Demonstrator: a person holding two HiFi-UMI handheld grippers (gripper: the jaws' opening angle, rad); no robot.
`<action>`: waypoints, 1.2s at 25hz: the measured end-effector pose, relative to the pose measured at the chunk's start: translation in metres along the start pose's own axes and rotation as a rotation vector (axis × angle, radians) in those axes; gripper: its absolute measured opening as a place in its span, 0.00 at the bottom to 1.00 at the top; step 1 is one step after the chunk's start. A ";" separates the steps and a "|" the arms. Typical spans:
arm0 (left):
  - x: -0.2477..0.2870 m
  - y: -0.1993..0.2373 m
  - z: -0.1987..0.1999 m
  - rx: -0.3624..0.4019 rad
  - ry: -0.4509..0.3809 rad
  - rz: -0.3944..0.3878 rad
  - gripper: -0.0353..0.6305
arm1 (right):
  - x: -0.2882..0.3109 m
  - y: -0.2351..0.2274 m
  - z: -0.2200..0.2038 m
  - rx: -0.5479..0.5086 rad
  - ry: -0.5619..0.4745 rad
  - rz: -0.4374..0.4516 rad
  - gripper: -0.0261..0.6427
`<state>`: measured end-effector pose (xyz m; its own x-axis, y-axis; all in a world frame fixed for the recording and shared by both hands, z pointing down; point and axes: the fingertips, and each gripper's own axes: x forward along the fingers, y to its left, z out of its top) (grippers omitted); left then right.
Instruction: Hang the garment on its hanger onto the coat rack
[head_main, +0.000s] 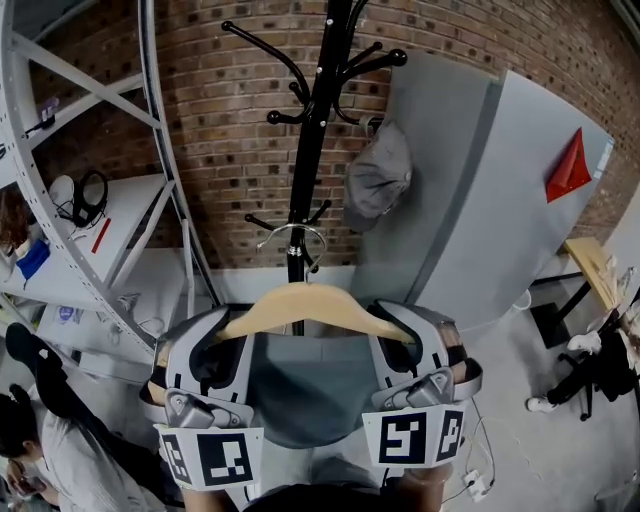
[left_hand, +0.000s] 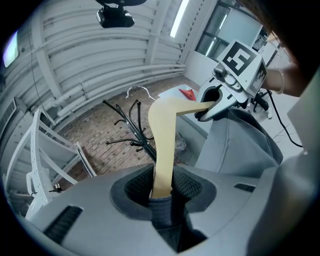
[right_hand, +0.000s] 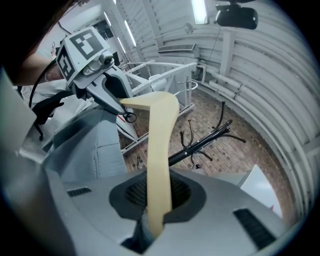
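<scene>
Left gripper (left_hand: 161, 195), right gripper (right_hand: 156, 200) — jaws clamped on the curved wooden hanger (head_main: 300, 300); soft grey garment (head_main: 300, 390) beneath.

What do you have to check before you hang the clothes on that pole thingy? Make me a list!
1. Left gripper clamped on the wooden hanger: ok.
2. Right gripper clamped on its other arm: ok.
3. Grey garment draped on the hanger: ok.
4. Metal hook over a coat rack peg: cannot tell.
5. Bare pegs free near the grey cap: ok.
</scene>
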<state>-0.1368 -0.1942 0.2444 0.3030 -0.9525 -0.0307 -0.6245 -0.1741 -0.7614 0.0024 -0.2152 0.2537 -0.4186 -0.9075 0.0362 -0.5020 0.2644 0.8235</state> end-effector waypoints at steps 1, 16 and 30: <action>0.009 0.001 0.001 0.004 -0.002 0.004 0.22 | 0.006 -0.004 -0.004 0.001 -0.005 -0.003 0.11; 0.105 0.007 -0.013 0.012 0.040 0.051 0.22 | 0.094 -0.039 -0.049 -0.006 -0.059 0.010 0.11; 0.188 0.050 -0.034 0.043 -0.016 0.056 0.22 | 0.179 -0.070 -0.054 0.000 -0.042 -0.068 0.11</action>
<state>-0.1360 -0.3910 0.2226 0.2801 -0.9563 -0.0844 -0.6094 -0.1092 -0.7853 0.0035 -0.4139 0.2334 -0.4143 -0.9091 -0.0438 -0.5307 0.2023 0.8231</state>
